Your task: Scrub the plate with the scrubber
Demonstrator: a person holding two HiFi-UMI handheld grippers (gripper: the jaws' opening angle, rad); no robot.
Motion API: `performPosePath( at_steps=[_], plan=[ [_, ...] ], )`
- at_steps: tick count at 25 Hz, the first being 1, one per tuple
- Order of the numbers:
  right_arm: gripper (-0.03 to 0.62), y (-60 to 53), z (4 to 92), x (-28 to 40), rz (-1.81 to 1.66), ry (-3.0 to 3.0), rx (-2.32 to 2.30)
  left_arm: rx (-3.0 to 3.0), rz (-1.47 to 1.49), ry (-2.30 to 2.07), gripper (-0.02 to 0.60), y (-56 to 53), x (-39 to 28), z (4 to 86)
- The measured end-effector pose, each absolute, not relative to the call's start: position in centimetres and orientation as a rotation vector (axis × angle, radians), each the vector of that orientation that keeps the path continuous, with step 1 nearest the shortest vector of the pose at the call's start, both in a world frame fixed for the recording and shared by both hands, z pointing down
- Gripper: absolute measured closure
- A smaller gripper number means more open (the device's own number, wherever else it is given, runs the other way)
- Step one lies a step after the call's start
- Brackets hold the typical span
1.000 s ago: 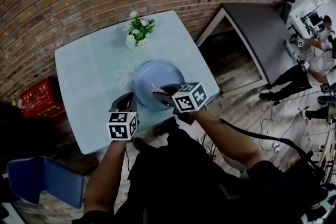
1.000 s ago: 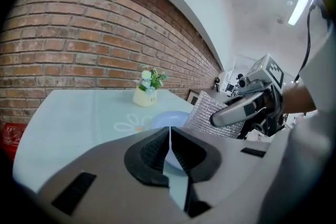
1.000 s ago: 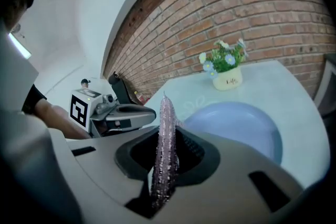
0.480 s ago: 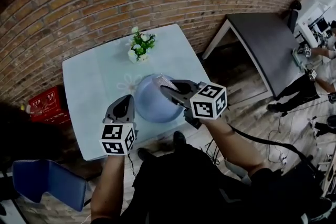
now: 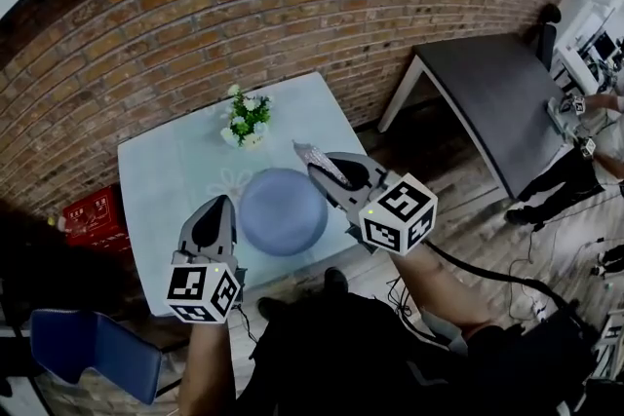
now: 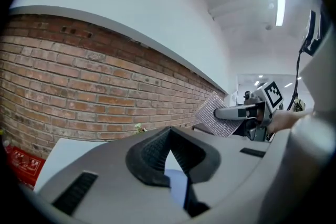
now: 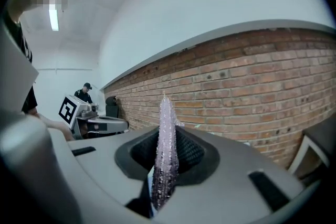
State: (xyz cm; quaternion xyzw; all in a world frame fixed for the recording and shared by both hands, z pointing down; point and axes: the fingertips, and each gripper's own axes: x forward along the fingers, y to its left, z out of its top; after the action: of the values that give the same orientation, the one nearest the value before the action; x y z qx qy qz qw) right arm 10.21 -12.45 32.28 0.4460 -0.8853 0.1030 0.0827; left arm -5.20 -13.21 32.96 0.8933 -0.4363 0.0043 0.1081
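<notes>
Closest in, the left gripper [image 5: 219,206] hangs over the near-left part of the light blue table [image 5: 156,175]. Its jaws are pressed together with nothing in them, just a sliver of blue showing through underneath. It sits right beside the left rim of the plate [image 5: 283,209], a bit above it and not touching as far as the head view shows.

The right gripper [image 5: 330,172] is clamped tight on the scrubber [image 5: 307,152], a thin, silvery, nubbly pad held edge-on between the jaws and sticking out past the tips. That one's up in the air by the plate's far-right edge, and the scrubber's clear of the plate surface.

The plate itself is blue, sitting near the front middle of the table, pretty much between the two grippers.

Further back there's a small pot of white flowers [image 5: 244,122] near the far edge, then the brick wall [image 5: 195,24]. Off to the right is a dark table [image 5: 487,93], and a red crate [image 5: 93,209] sits on the floor at left.
</notes>
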Motion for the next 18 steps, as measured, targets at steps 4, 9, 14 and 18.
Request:
performPosePath(
  at_steps=[4, 9, 14, 18],
  plan=[
    [0.526, -12.2, 31.6, 12.2, 0.223, -2.612, 1.376, 2.641, 0.022, -1.315, 0.571, -12.9, -4.0, 32.1],
    [0.526, -11.8, 31.4, 12.9, 0.178, -2.634, 1.356, 2.63, 0.015, -1.393, 0.572, -12.2, -4.0, 31.0],
    [0.526, -11.8, 31.3, 13.8, 0.19, -2.657, 1.407, 2.637, -0.004, -1.428, 0.572, -11.7, -4.0, 30.2],
    [0.526, -11.8, 31.6, 13.6, 0.171, -2.674, 1.394, 2.592, -0.019, -1.481, 0.572, -11.9, -5.4, 30.8]
  ],
)
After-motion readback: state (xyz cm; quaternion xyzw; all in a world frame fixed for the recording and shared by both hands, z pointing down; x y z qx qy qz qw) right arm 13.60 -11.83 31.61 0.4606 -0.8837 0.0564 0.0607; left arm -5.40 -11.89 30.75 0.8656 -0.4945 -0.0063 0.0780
